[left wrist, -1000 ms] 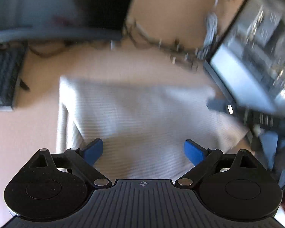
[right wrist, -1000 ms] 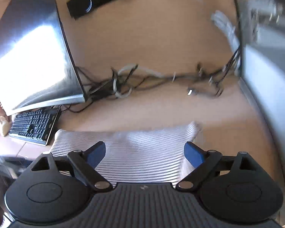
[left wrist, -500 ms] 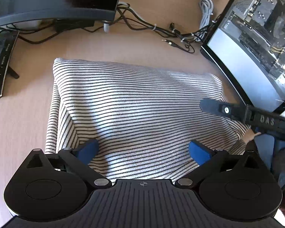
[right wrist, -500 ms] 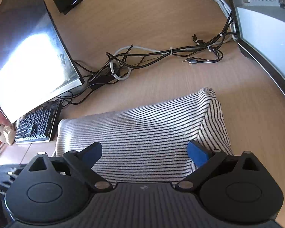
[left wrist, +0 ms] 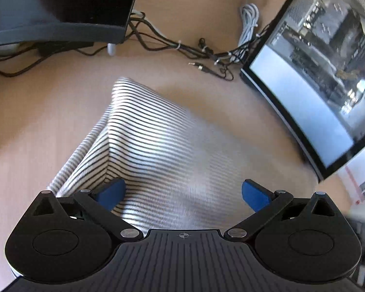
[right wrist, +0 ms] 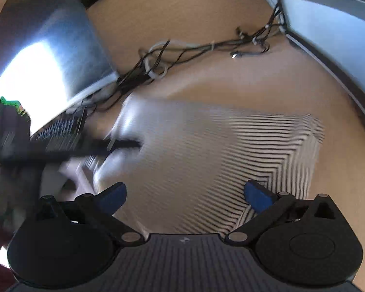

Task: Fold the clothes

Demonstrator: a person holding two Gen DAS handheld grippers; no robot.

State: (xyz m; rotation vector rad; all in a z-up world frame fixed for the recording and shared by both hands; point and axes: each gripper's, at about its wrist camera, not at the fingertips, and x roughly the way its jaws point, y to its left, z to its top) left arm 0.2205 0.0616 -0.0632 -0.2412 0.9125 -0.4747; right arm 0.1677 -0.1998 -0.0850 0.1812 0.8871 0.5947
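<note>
A folded white garment with thin black stripes [left wrist: 163, 146] lies flat on the wooden desk [left wrist: 48, 102]. My left gripper [left wrist: 183, 193] hovers open over its near edge, by the folded left corner, with only cloth below the blue pads. My right gripper [right wrist: 185, 194] hangs over the same garment [right wrist: 231, 150] near its right corner. Its jaws are opening and nothing is pinched between them. In the right wrist view one blurred black finger [right wrist: 124, 144] of the left gripper reaches in from the left over the cloth.
Two monitors flank the garment: a dark one [left wrist: 60, 12] at the back left and a curved one [left wrist: 316, 85] on the right. Tangled cables [left wrist: 202, 48] run behind it. A keyboard [right wrist: 60, 131] sits under the left monitor [right wrist: 48, 60].
Both hands have shifted sideways over the garment and both pictures are blurred. The left gripper's finger now shows in the right wrist view. The right jaws stand slightly wider.
</note>
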